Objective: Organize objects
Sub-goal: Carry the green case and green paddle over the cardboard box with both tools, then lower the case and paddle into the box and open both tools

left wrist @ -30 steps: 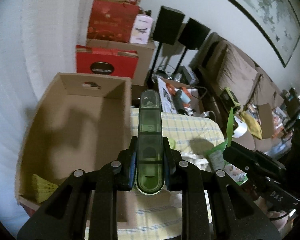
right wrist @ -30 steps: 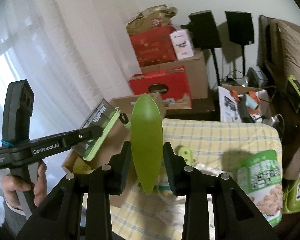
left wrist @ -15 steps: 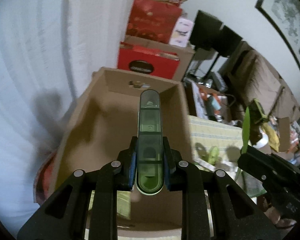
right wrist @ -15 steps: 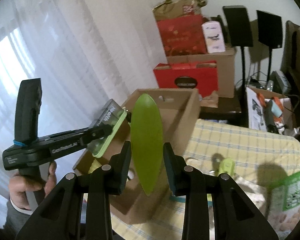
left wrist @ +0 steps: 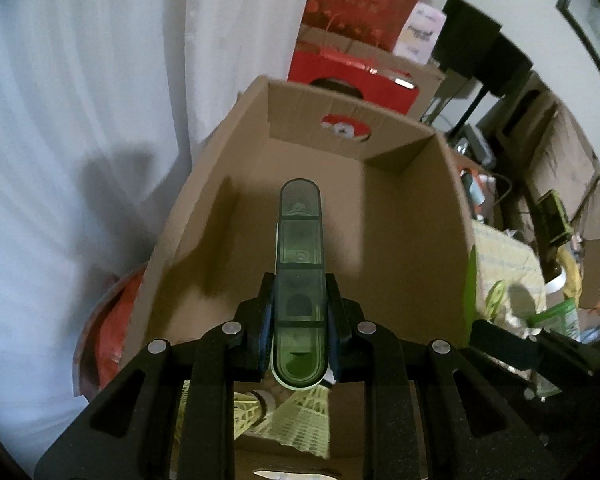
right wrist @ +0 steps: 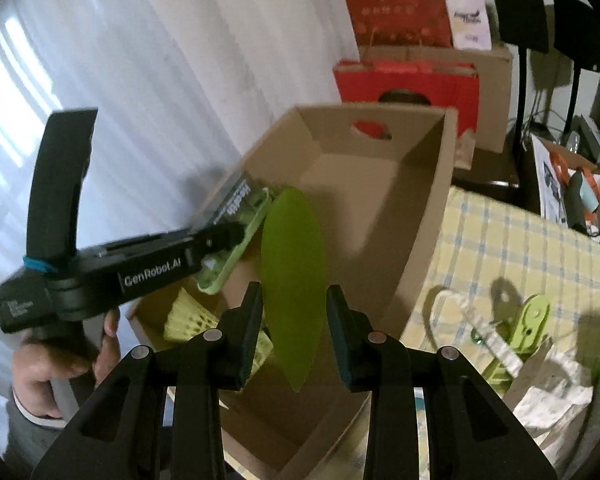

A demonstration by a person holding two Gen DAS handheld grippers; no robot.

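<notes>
Left wrist view: the left claw (left wrist: pixel 298 312), clenched on a long translucent green plastic pill case (left wrist: pixel 299 276), has swung from over the bench to above the open brown cardboard box (left wrist: pixel 416 216), ready to drop.

Right wrist view: the right claw (right wrist: pixel 294 312), gripping a flat lime-green leaf-shaped piece (right wrist: pixel 293 276), has followed to the box's rim.

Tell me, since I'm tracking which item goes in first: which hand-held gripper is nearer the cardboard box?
Left. The left hand-held gripper hangs over the cardboard box opening; the right hand-held gripper hangs by its near wall.
</notes>
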